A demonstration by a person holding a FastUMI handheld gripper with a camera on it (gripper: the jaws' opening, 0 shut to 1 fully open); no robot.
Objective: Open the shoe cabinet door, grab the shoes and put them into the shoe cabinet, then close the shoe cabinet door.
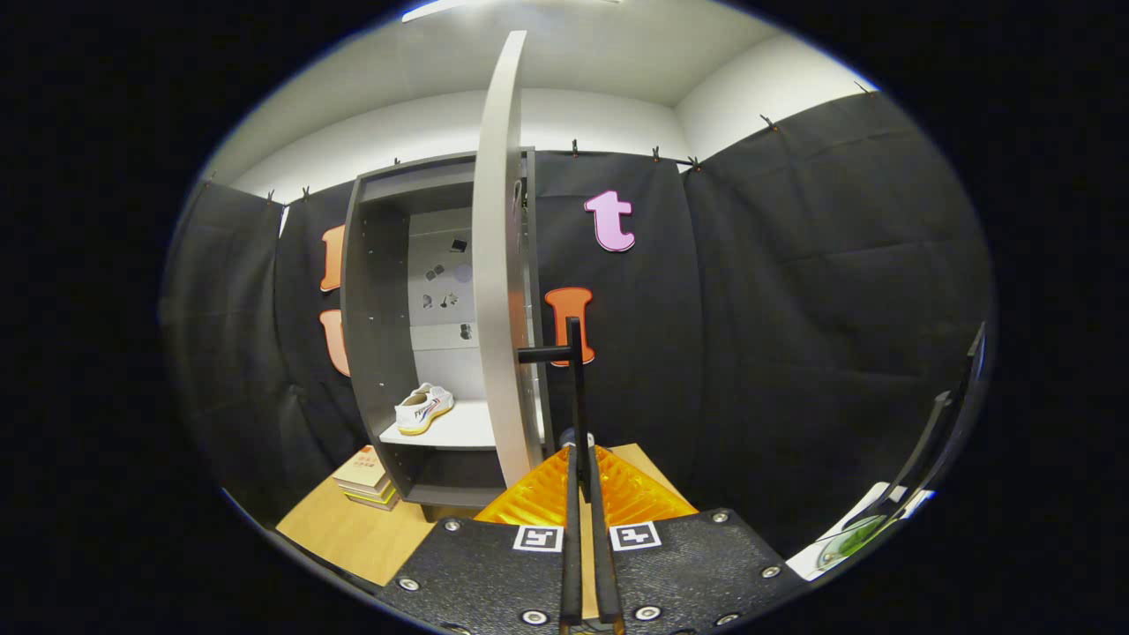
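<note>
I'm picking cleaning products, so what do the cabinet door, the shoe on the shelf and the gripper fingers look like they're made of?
Cabinet door: probably laminated board, smooth matte grey, uniform with no grain.
Shoe: looks like white canvas or fabric, with a yellowish rubbery sole.
Gripper fingers: translucent orange plastic, ribbed and glossy; they seem closed on the door's dark handle.

text: none legible | shoe (423,409): side stripes, no readable brand | books (366,476): cover marks too small to read | tool (586,494): two square black-and-white markers, no words
</note>
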